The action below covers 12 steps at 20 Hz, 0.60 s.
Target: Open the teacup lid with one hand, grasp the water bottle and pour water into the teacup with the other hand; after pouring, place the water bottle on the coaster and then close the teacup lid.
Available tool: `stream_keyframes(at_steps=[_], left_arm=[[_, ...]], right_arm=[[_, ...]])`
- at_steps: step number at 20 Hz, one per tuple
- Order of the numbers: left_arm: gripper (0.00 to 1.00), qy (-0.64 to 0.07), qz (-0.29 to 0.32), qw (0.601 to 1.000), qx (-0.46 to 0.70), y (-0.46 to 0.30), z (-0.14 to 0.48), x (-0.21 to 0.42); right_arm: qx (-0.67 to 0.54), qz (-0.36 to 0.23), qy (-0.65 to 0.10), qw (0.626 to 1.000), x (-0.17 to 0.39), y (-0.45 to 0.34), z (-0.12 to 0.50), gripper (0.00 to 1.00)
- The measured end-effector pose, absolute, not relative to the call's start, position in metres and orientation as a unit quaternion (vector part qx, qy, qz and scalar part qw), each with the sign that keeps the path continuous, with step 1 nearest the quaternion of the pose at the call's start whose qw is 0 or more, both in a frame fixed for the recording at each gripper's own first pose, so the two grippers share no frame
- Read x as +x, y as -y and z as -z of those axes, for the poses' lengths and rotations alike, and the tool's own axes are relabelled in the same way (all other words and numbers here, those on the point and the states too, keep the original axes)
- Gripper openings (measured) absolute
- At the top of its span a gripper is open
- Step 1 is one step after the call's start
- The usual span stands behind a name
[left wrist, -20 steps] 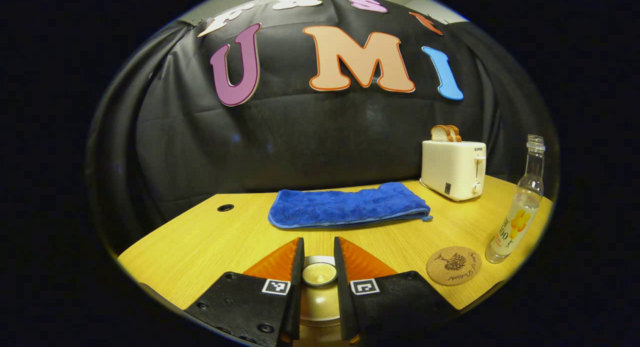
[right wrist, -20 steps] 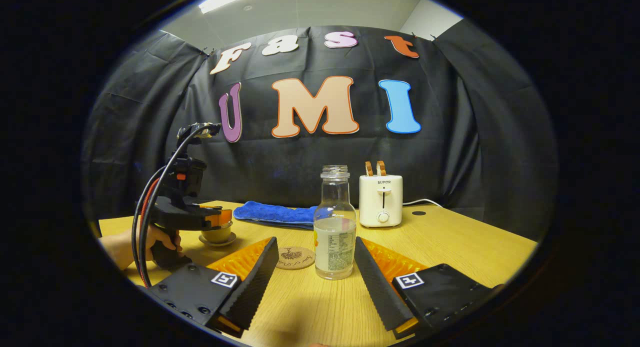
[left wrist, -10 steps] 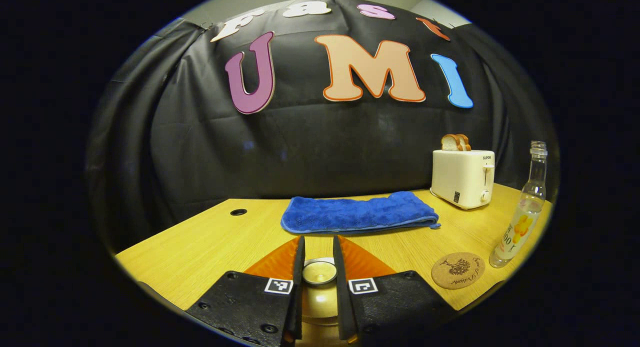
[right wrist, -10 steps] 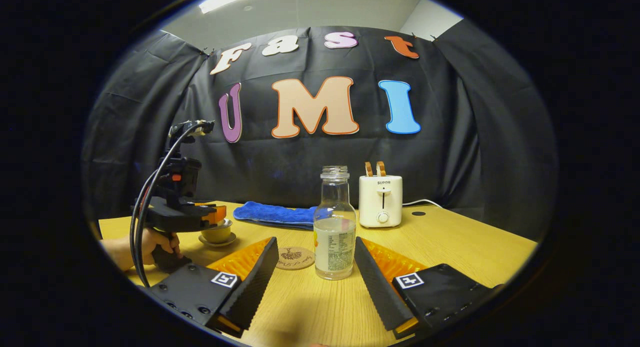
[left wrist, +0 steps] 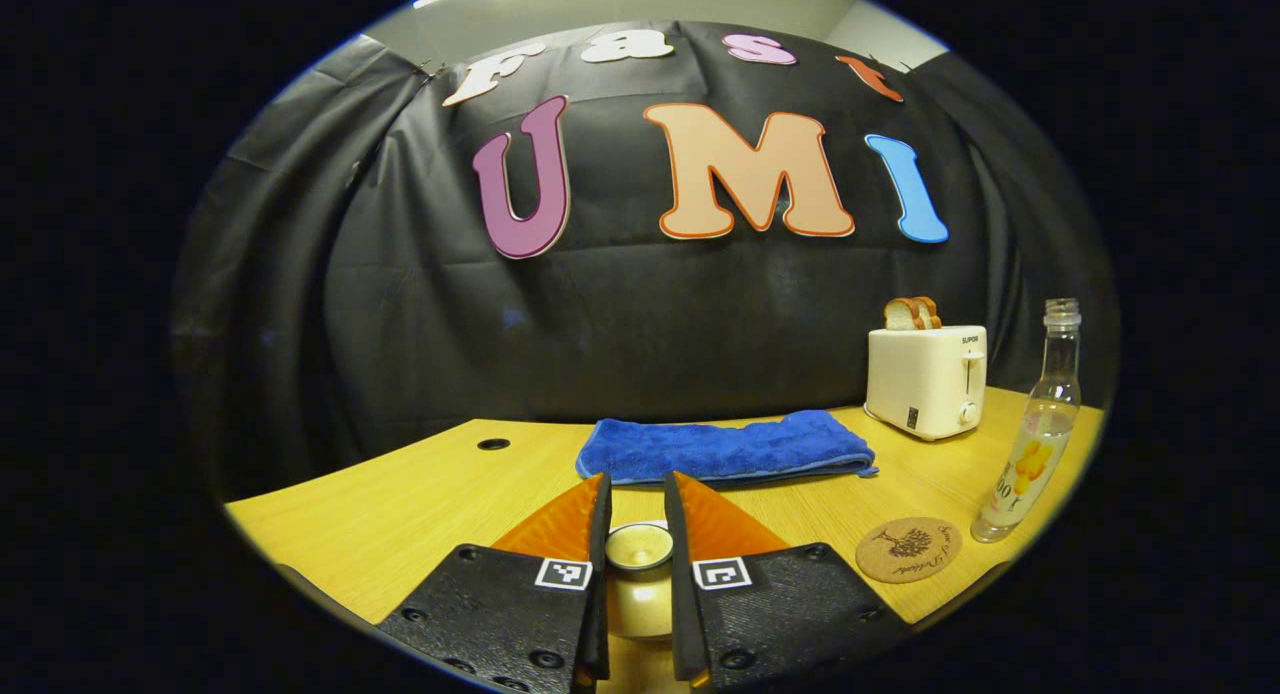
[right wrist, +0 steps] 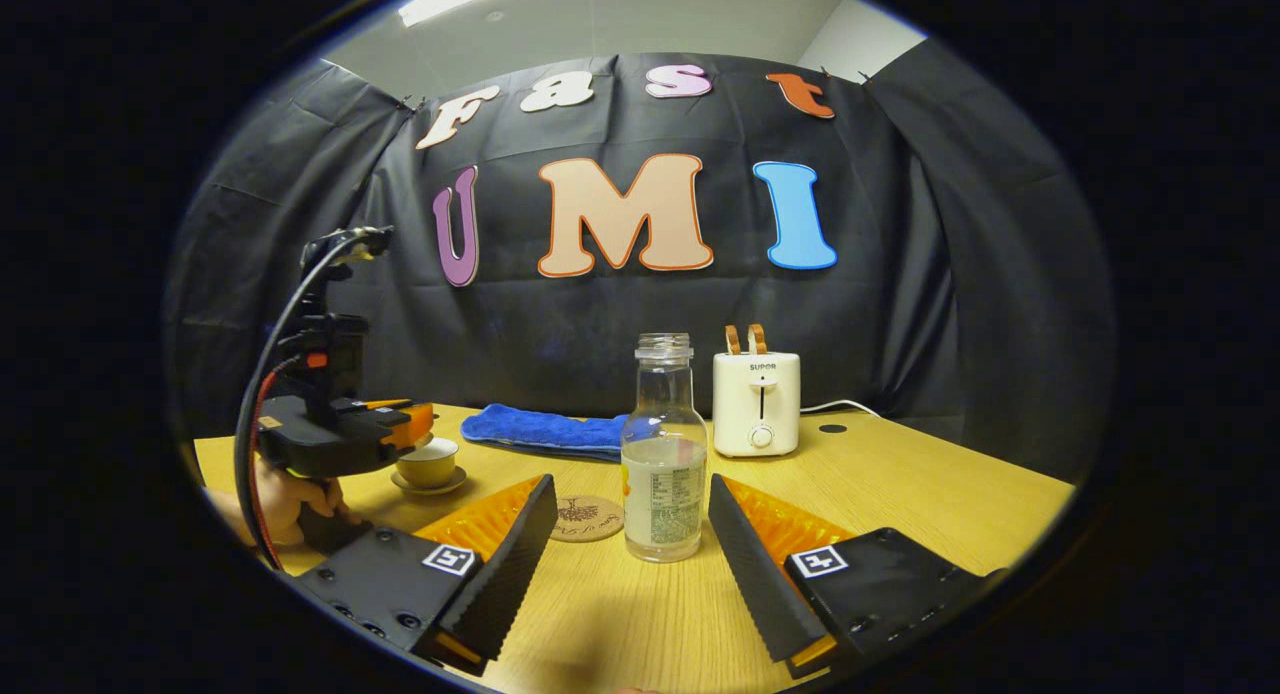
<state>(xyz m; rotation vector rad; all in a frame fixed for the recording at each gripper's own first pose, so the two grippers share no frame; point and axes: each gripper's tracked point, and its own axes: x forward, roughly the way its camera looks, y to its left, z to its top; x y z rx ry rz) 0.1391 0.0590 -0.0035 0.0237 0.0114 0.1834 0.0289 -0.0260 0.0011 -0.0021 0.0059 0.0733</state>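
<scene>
My left gripper is shut on the knob of the pale teacup lid, which hangs between its fingers. In the right gripper view that same left gripper holds the lid just above the uncovered teacup on its saucer. The clear water bottle, about a third full, stands upright on the table between the fingers of my open right gripper, which do not touch it. The bottle also stands at the far right of the left gripper view. A round cork coaster lies left of the bottle.
A folded blue towel lies at the back of the wooden table. A white toaster with bread in it stands at the back right. A person's hand grips the left gripper's handle.
The left gripper has closed on the lid and lifted it off the teacup, drifting slightly left. The right gripper has stayed open around the bottle, almost still.
</scene>
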Motion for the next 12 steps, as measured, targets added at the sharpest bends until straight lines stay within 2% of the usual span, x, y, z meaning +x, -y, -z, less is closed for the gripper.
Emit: stream_keyframes(at_steps=[2,8,9,11,12], left_arm=[[0.22,-0.003,-0.091,0.996,0.004,-0.06,0.003,0.125],[0.22,-0.002,-0.082,0.997,-0.001,-0.066,0.003,0.067],[0.22,-0.002,-0.078,0.997,-0.001,-0.067,0.004,0.057],[0.22,-0.002,-0.073,0.997,0.0,-0.069,0.002,0.039],[0.22,0.002,-0.07,0.998,0.0,-0.07,0.001,0.031]], right_arm=[[-0.001,-0.03,-0.004,1.0,0.032,0.029,-0.001,0.94],[-0.002,-0.012,-0.003,1.0,0.047,0.034,0.0,0.94],[-0.002,-0.008,-0.004,1.0,0.051,0.033,0.0,0.98],[-0.003,0.0,-0.004,1.0,0.06,0.036,0.002,0.98],[-0.003,0.006,-0.004,1.0,0.064,0.037,0.001,0.94]])
